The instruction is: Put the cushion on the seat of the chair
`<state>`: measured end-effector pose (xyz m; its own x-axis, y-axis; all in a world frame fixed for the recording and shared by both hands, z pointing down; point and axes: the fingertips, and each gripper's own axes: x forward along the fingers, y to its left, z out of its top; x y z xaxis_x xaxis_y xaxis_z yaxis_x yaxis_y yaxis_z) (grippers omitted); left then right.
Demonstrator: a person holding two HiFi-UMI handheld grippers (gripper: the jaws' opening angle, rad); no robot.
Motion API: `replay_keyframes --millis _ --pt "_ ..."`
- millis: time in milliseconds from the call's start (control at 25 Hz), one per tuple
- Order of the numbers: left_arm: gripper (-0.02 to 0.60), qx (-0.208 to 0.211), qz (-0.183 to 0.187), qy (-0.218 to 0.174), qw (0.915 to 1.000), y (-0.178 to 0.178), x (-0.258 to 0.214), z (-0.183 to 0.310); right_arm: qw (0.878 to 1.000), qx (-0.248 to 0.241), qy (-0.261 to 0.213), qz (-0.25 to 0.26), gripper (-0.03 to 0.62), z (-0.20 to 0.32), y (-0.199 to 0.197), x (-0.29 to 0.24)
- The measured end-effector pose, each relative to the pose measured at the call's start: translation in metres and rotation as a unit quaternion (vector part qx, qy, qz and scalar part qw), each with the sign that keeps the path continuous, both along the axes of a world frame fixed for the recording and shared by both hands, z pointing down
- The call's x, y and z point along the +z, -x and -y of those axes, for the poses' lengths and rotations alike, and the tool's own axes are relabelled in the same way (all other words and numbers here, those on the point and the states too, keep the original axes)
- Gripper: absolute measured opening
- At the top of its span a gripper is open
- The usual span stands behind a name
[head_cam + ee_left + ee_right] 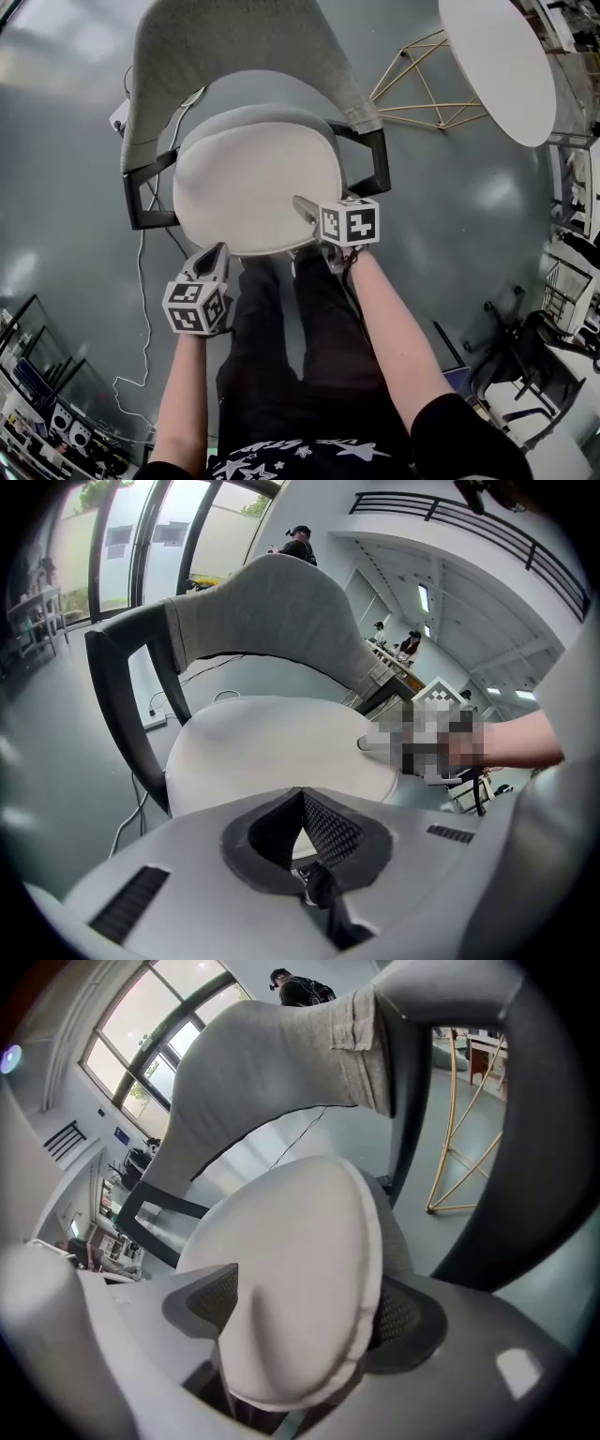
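Note:
A white round cushion [253, 183] lies on the seat of the chair [234, 56], which has a grey backrest and black arms. My right gripper [305, 211] is at the cushion's front right edge. In the right gripper view the jaws stand wide open, with the cushion's [300, 1269] rim between them; the gripper [305, 1312] does not pinch it. My left gripper [214, 255] hovers just off the cushion's front left edge. In the left gripper view its pads meet at the tips with nothing between them [302, 794], and the cushion [272, 747] lies ahead.
A white round table [497, 66] on gold wire legs stands at the back right. A white cable [141, 309] runs over the grey floor left of the chair. Black office chairs [525, 366] crowd the right side, and shelves [37, 403] the lower left.

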<state>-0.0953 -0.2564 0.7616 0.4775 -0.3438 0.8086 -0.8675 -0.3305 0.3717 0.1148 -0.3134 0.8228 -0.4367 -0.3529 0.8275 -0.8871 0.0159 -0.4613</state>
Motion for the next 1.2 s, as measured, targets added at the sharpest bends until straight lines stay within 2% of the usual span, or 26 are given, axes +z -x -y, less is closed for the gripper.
replay_keyframes --millis 160,440,640,720,960,1080,1200 --pt "0.009 0.006 0.001 0.002 1.0000 -0.001 0.002 -0.001 1.000 0.021 0.009 0.009 0.374 -0.012 -0.012 0.001" --pt "0.009 0.018 -0.006 -0.009 0.9998 -0.001 -0.005 0.004 0.998 0.057 0.007 -0.019 0.373 -0.030 -0.030 -0.004" --pt "0.009 0.030 -0.020 -0.027 0.9990 -0.002 -0.031 0.013 0.995 0.098 -0.011 -0.025 0.365 -0.035 -0.031 -0.037" --pt "0.009 0.034 -0.031 -0.039 0.9981 -0.004 -0.046 0.019 0.993 0.118 -0.023 -0.020 0.332 -0.037 -0.028 -0.055" --pt "0.009 0.050 -0.060 -0.070 0.9945 0.001 -0.090 0.033 0.988 0.143 -0.047 -0.023 0.172 -0.056 -0.011 -0.100" --pt "0.009 0.062 -0.077 -0.081 0.9918 0.002 -0.109 0.033 0.984 0.165 -0.062 -0.002 0.032 -0.066 0.000 -0.122" --pt "0.009 0.072 -0.091 -0.098 0.9883 0.008 -0.129 0.036 0.978 0.191 -0.079 0.016 0.003 -0.076 0.008 -0.146"
